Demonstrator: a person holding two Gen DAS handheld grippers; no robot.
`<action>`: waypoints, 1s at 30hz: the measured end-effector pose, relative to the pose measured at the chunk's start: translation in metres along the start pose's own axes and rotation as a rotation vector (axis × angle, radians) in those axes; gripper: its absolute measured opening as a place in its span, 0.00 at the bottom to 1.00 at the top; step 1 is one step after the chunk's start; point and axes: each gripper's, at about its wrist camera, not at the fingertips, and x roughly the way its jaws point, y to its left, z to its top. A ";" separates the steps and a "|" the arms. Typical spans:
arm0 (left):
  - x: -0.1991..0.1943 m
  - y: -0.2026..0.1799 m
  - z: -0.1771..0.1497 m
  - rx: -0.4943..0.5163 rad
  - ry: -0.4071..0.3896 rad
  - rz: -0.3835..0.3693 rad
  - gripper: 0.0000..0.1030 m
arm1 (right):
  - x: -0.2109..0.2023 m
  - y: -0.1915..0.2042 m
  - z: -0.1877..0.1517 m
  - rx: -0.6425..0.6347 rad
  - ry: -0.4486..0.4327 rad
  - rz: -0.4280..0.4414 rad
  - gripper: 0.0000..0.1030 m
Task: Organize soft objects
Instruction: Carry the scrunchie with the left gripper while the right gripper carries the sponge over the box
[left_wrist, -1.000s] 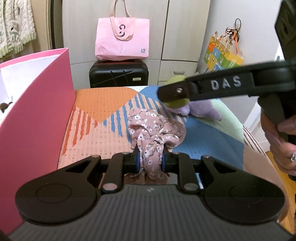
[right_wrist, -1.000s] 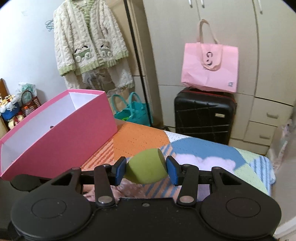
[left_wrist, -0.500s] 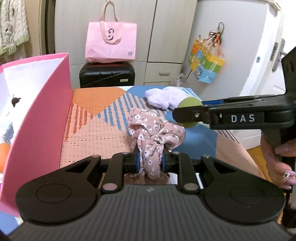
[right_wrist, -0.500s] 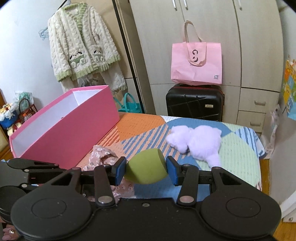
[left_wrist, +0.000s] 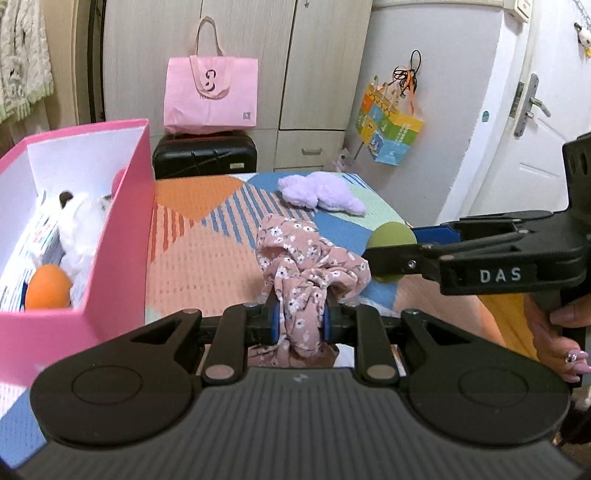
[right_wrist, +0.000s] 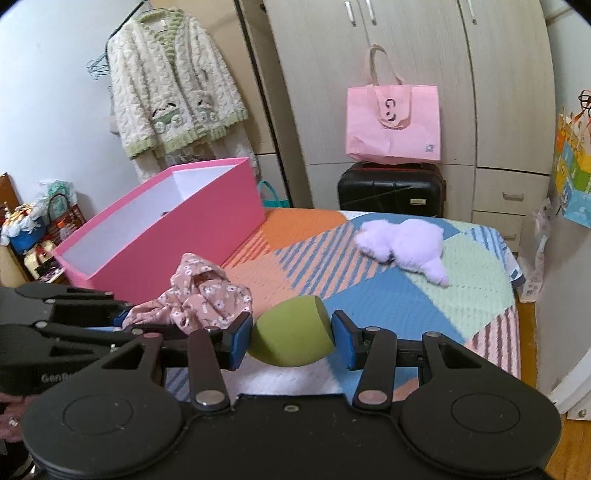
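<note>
While one pink box (left_wrist: 122, 236) is seen holding one orange ball (left_wrist: 48, 287) and one white plush (left_wrist: 83, 229), beside it floral cloth (left_wrist: 306, 266) is clamped by left gripper (left_wrist: 299, 321), green sponge (right_wrist: 291, 336) by right gripper (right_wrist: 291, 338).

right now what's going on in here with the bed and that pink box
A person is tidying soft things off the bed with two tools. The left hand-held gripper is clamped on a floral pink cloth, and the right hand-held gripper pinches a green sponge egg. The pink box already holds a white plush and an orange egg. A lilac plush lies on the bed.
</note>
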 end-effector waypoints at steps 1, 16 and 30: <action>-0.004 0.002 -0.002 -0.005 0.007 -0.008 0.18 | -0.003 0.004 -0.002 -0.002 0.002 0.007 0.51; -0.094 0.060 -0.005 -0.093 0.007 -0.032 0.19 | -0.011 0.067 0.007 -0.033 0.054 0.241 0.51; -0.133 0.123 0.020 -0.128 -0.169 0.080 0.19 | 0.005 0.128 0.062 -0.169 -0.005 0.248 0.52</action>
